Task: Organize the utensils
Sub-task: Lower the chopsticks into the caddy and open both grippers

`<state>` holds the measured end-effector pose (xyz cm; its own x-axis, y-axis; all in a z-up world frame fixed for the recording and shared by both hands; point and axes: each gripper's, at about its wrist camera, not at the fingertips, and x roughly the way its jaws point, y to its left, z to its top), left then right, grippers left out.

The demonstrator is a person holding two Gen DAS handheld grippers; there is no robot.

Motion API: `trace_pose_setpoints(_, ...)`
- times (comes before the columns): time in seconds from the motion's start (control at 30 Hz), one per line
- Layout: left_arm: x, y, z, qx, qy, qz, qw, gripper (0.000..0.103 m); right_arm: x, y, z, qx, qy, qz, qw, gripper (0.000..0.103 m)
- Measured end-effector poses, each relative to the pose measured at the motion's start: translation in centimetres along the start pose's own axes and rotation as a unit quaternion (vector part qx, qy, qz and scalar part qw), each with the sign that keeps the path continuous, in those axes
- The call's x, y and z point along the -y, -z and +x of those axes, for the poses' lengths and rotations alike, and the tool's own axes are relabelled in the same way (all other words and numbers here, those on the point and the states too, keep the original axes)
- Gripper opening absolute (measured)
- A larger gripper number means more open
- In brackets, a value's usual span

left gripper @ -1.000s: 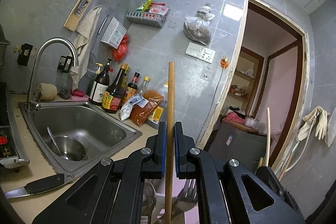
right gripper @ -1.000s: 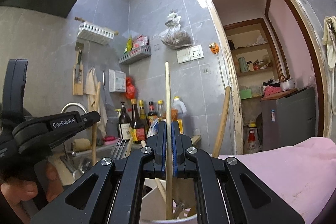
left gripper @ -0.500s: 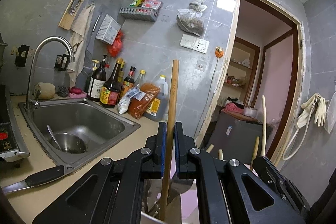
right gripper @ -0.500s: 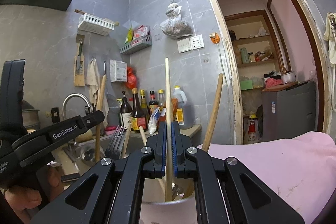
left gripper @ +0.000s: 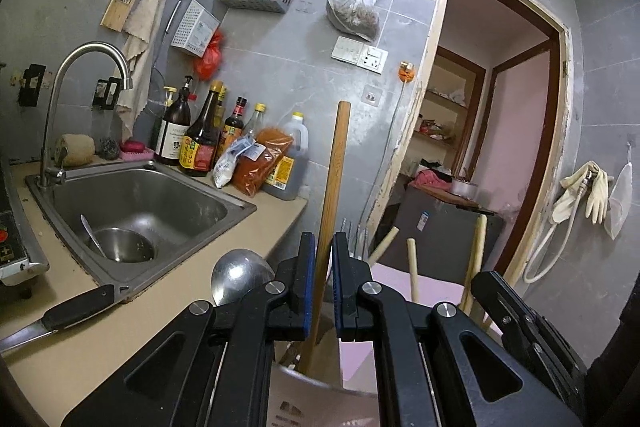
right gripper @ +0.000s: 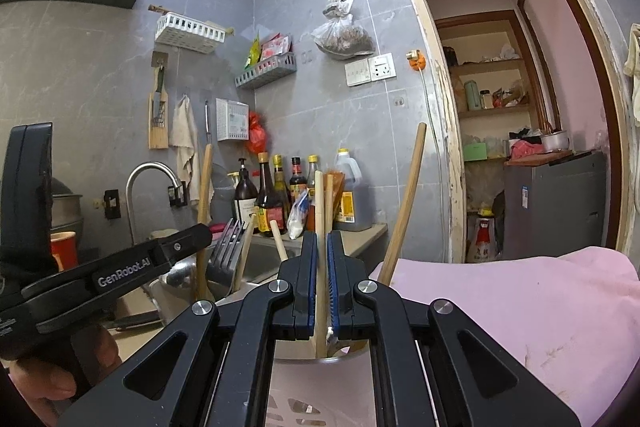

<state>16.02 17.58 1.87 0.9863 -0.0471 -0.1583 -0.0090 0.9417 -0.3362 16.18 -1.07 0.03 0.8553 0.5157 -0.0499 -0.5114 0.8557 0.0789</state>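
Observation:
My left gripper (left gripper: 320, 283) stands with its jaws slightly apart around a thick wooden handle (left gripper: 334, 187) that rests in the utensil holder (left gripper: 320, 399) below; there is a small gap on each side. My right gripper (right gripper: 319, 283) has its jaws slightly apart around a thin pale wooden stick (right gripper: 319, 211) standing in the same holder (right gripper: 320, 387). Other wooden handles (right gripper: 406, 203), forks (right gripper: 226, 247) and a steel ladle (left gripper: 236, 275) stand in the holder too. The left gripper also shows in the right wrist view (right gripper: 120, 267).
A steel sink (left gripper: 132, 203) with a tap (left gripper: 80, 79) and a bowl lies to the left. Sauce bottles (left gripper: 200, 143) line the wall. A black-handled knife (left gripper: 68, 311) lies on the counter. A pink cloth (right gripper: 500, 307) is on the right, a doorway (left gripper: 500, 127) behind.
Both utensils have gone down into the holder, and both pairs of jaws have parted from a tight grip to a slight gap. Both grippers moved lower and nearer the holder.

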Motion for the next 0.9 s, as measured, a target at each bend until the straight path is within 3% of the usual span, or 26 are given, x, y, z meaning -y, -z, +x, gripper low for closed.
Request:
trace_pose_setpoints(0.5,0.0,-0.4,-0.4,-0.017,0.006,0.002,0.9998,0.007,0.3,-0.3,-0.4,0.009,0.003,0.008,1.0,0.008)
trace_pose_setpoints(0.6,0.0,-0.5,-0.3,-0.018,0.008,0.001,0.9998,0.013,0.4,-0.3,-0.5,0.009,0.006,0.01,1.0,0.012)
trace_pose_setpoints(0.67,0.0,-0.6,-0.3,-0.019,0.009,-0.001,0.9998,0.024,0.6,-0.4,-0.6,0.008,0.007,0.013,1.0,0.022)
trace_pose_setpoints(0.9,0.3,-0.8,-0.7,-0.024,0.022,-0.001,0.9995,0.027,1.1,-1.1,-1.4,0.012,0.013,0.016,1.0,0.022)
